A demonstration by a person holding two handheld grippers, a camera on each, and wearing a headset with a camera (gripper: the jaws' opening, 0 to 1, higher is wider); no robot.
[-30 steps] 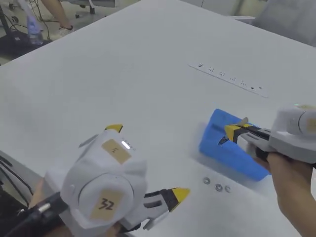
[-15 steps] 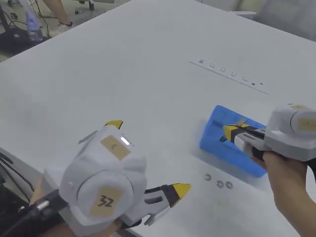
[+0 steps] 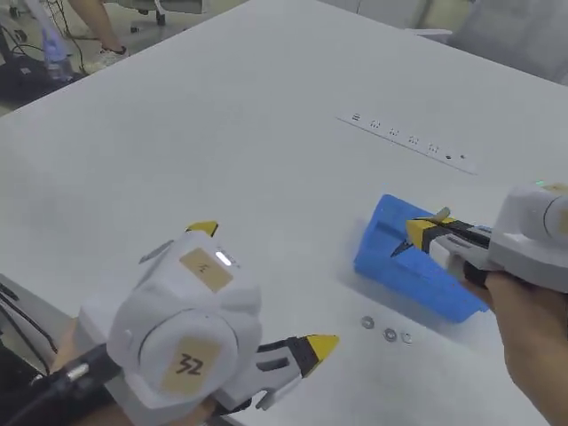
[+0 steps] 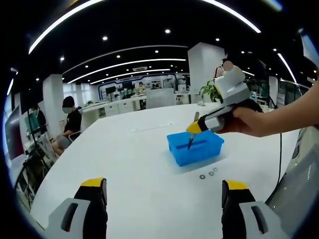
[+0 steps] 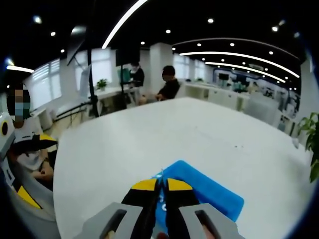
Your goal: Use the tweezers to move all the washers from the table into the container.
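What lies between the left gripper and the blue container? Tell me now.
Between the left gripper and the container lie three washers, close beside the container, on otherwise bare table; the head view shows it.

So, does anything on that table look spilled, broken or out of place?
Nothing stands out. Three washers lie loose on the table beside the blue container, which sits flat and looks intact. The right gripper holds tweezers over it.
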